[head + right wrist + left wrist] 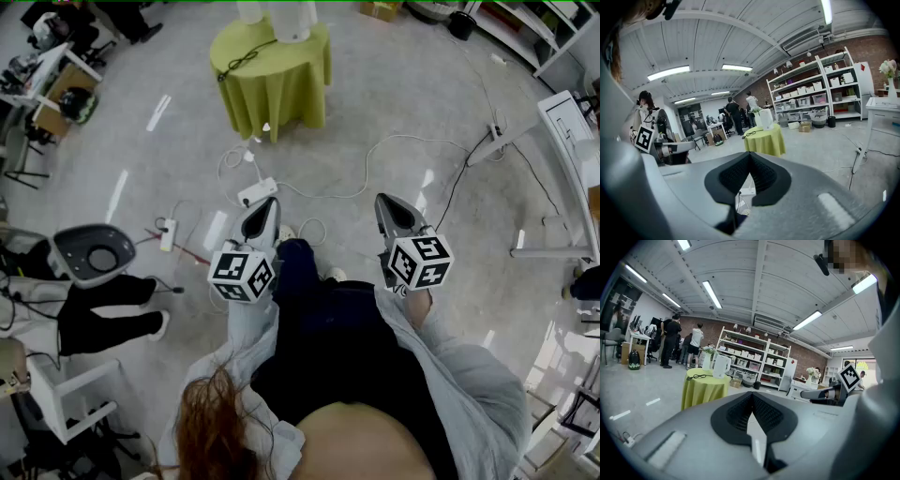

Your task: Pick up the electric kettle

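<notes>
Pointing toward the bench (272, 70) from well away, the left gripper (752, 395) and right gripper (750, 157) are holding fingers closed on nothing, so arriving closed would risk toppling the electric kettle (721, 366) standing on that bench.

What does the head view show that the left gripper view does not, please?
Only the head view: the person's legs seen from above, and a white cable looping across the floor. Only the left gripper view: the shelving against the brick wall, a group of people standing, and the ceiling lights. Both: the green-draped table, the white kettle on it, and the shut left tongs.
</notes>
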The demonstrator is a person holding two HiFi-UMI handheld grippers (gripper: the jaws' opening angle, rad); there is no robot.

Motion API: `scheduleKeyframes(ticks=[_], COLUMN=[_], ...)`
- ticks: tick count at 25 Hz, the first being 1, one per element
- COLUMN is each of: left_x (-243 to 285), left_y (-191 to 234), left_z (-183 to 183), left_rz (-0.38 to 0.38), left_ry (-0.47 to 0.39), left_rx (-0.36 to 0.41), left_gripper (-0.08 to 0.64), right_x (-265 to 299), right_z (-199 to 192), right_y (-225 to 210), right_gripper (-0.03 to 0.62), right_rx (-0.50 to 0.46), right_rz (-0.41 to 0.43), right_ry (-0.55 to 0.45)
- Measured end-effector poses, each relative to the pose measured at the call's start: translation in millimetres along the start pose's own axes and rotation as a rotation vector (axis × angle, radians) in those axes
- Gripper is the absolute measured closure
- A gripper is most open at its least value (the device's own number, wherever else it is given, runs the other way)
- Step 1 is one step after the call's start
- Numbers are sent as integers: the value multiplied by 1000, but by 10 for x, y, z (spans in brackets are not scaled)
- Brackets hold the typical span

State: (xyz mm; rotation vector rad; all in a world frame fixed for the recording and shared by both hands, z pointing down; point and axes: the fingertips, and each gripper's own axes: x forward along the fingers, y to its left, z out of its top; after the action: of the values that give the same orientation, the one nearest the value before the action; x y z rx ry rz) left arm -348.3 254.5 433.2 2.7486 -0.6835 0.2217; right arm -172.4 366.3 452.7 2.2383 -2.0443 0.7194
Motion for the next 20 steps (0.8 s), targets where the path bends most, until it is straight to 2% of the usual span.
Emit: scheduleKeyframes(ticks=[6,12,17,20], left_x=[23,3,-48,-48], left_y=[-24,-25,-29,-103], left_z=[-31,-66,-83,-95], left_rz=[9,18,39,23], left_ry=[-5,5,-12,-19], left_rx=[-6,-8,-26,-44], left_gripper=[542,541,538,379], right_x=[24,39,1,-57], right_z=[35,38,2,-60], right_y=[-28,-63,-33,-34], right_gripper=[591,591,591,591], right_rx=[-2,48,35,43], right_rz=[9,2,4,7], right_ry=[-5,-12,2,12])
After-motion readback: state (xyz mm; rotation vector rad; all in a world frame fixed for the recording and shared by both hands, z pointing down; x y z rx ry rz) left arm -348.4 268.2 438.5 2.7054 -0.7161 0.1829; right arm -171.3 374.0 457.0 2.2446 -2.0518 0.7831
